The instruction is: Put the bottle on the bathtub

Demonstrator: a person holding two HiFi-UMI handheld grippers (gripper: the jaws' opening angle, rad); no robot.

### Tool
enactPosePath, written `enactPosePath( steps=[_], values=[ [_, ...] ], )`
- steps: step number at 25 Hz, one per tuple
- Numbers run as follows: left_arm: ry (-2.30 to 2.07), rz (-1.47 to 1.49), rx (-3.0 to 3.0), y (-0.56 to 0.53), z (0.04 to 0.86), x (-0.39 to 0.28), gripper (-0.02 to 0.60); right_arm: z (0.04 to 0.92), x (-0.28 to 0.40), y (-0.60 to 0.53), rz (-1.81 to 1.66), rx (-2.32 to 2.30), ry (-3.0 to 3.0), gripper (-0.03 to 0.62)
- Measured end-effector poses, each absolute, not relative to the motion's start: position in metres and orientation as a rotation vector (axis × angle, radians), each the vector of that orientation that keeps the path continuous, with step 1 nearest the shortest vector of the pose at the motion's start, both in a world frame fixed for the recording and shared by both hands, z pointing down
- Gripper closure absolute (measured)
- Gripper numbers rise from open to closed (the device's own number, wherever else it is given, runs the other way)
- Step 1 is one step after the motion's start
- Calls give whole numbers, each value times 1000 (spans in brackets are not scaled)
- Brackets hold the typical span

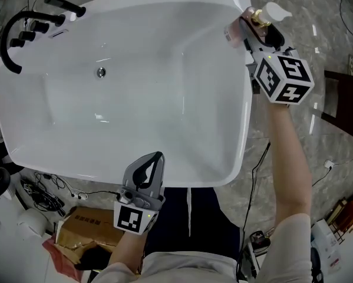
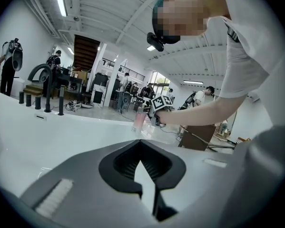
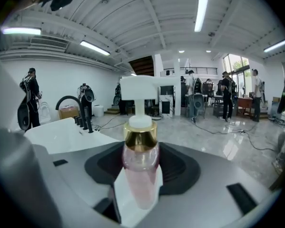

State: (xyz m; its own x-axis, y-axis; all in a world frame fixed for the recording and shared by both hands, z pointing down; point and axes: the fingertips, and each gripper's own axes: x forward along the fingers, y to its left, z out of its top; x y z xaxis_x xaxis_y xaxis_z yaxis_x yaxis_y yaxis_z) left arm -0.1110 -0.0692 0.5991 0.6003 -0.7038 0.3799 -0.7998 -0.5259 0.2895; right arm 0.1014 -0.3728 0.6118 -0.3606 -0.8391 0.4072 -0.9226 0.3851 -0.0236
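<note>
A pump bottle (image 1: 263, 17) of pink liquid with a gold collar and white pump head is held over the far right corner of the white bathtub (image 1: 246, 105). My right gripper (image 1: 260, 33) is shut on it. In the right gripper view the bottle (image 3: 140, 170) stands upright between the jaws of the right gripper (image 3: 141, 177). Whether it touches the rim I cannot tell. My left gripper (image 1: 157, 158) hovers at the tub's near rim, shut and empty. The left gripper view shows the left gripper (image 2: 142, 161) facing the far bottle (image 2: 139, 121).
A black faucet (image 1: 11, 40) with handles stands on the tub's far left corner, and a drain (image 1: 101, 72) sits in the basin. A cardboard box (image 1: 88, 226) and cables (image 1: 46, 193) lie on the floor at the near left. Dark furniture (image 1: 341, 99) stands to the right.
</note>
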Motion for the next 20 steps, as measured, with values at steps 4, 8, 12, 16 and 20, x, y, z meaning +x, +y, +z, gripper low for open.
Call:
enactPosePath(
  steps=[4, 8, 12, 16, 20],
  values=[
    [-1190, 280, 2332, -70, 605, -111, 578, 609, 109, -420, 308, 1592, -2295, 381],
    [-1195, 281, 2306, -70, 604, -112, 578, 599, 108, -462, 261, 1645, -2289, 381],
    [-1157, 277, 2323, -73, 599, -111, 578, 594, 113, -496, 275, 1690, -2263, 381],
    [-1170, 280, 2321, -75, 600, -114, 578, 603, 119, -514, 280, 1716, -2201, 381],
    [-1173, 282, 2320, -75, 603, -113, 578, 608, 119, -522, 257, 1696, -2217, 380]
  ],
)
